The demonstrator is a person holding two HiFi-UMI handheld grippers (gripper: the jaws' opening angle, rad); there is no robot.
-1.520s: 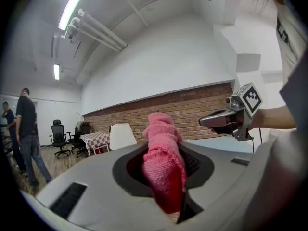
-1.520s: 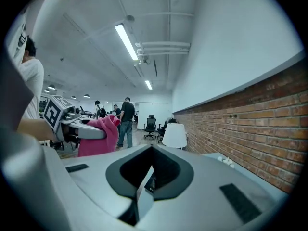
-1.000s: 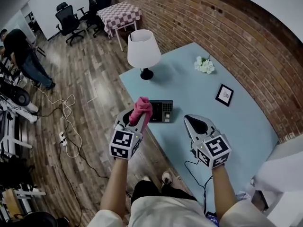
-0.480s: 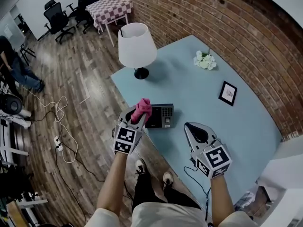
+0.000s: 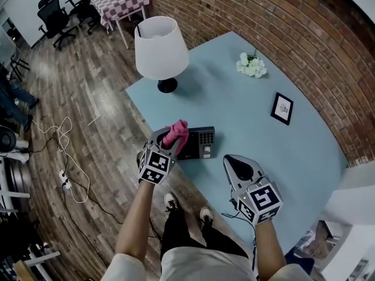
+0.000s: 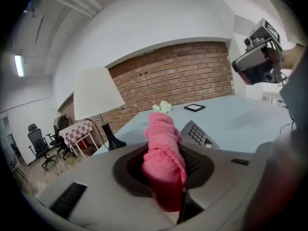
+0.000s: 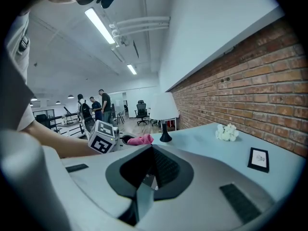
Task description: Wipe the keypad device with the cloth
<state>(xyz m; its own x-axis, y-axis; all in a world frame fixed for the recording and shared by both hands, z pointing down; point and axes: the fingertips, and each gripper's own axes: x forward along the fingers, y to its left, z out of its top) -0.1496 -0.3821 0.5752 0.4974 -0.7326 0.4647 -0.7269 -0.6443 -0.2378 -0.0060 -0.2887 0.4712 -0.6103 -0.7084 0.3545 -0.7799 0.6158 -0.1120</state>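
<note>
The dark keypad device (image 5: 198,143) lies near the front left edge of the light blue table (image 5: 258,122); its keys (image 6: 198,133) also show in the left gripper view. My left gripper (image 5: 170,138) is shut on a rolled pink cloth (image 5: 176,132), which pokes out past the jaws (image 6: 162,148) and hovers at the device's left end. The right gripper view shows the pink cloth (image 7: 140,139) too. My right gripper (image 5: 239,164) hangs over the table's front edge, right of the device, jaws together and holding nothing.
A white lamp (image 5: 161,51) stands at the table's left corner. White flowers (image 5: 251,65) and a small framed picture (image 5: 282,108) sit toward the brick wall. Cables (image 5: 61,151) lie on the wood floor. People (image 7: 96,107) stand far off in the room.
My left gripper with the cloth has moved forward and now sits closer to the device's left end. The head view has shifted forward, so more of the table shows. The right gripper barely moved.
</note>
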